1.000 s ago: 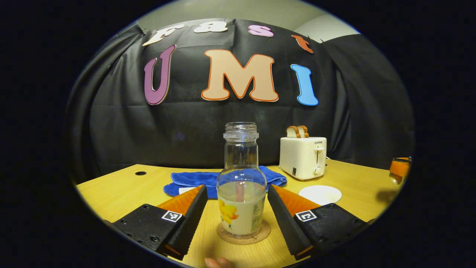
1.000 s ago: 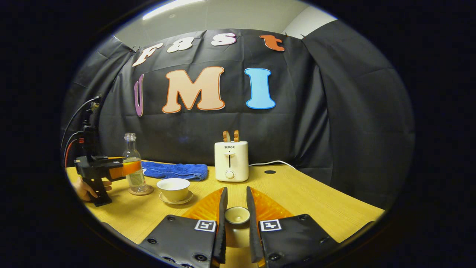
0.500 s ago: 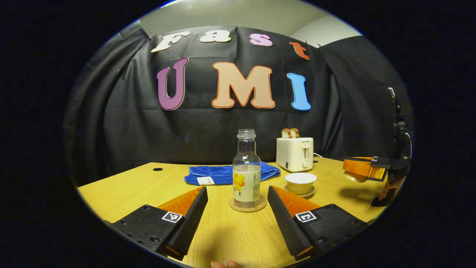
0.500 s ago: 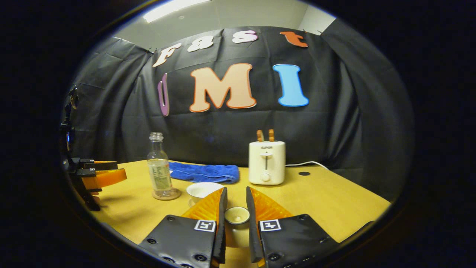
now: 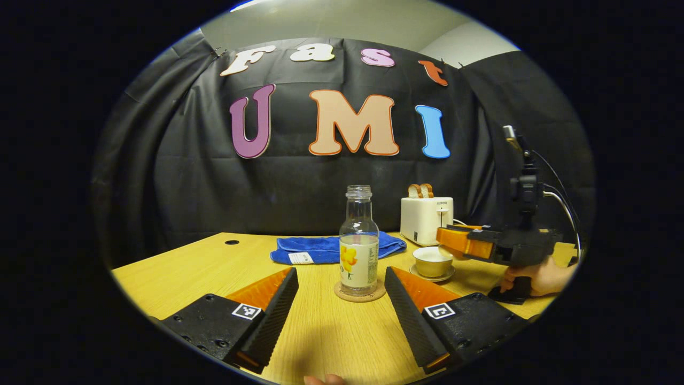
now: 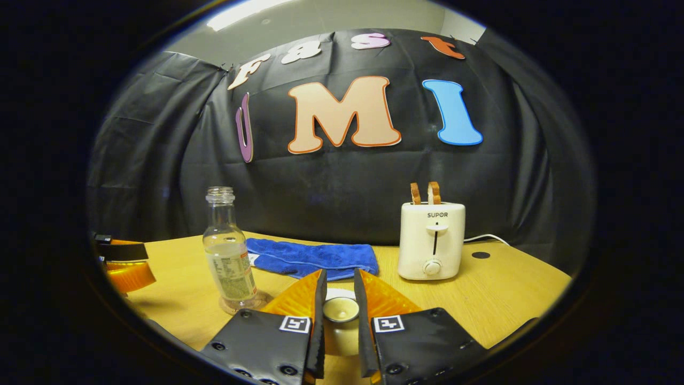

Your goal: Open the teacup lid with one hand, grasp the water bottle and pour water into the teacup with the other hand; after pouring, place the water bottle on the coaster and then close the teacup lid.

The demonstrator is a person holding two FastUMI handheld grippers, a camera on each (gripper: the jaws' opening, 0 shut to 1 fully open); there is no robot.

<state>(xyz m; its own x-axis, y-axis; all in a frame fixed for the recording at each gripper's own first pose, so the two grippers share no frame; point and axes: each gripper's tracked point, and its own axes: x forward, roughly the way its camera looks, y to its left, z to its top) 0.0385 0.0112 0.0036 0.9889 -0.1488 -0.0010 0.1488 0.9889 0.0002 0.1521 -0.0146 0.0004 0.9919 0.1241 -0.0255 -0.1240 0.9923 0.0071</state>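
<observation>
Here, half-full water bottle (image 5: 359, 241) on coaster (image 5: 359, 294), teacup (image 5: 432, 261) uncovered

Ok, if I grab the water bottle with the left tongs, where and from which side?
Grip the water bottle on its wide labelled body, not the narrow neck. It stands upright on the coaster, ahead of the open left tongs, so come in level from the near side. In the left gripper view the teacup and the right tongs, shut on the teacup lid, crowd its right.

We had a light wood tabletop (image 5: 187, 267) against black cloth wall (image 6: 347, 176), pale ceiling (image 6: 331, 18) with a light strip (image 6: 240, 12).
</observation>
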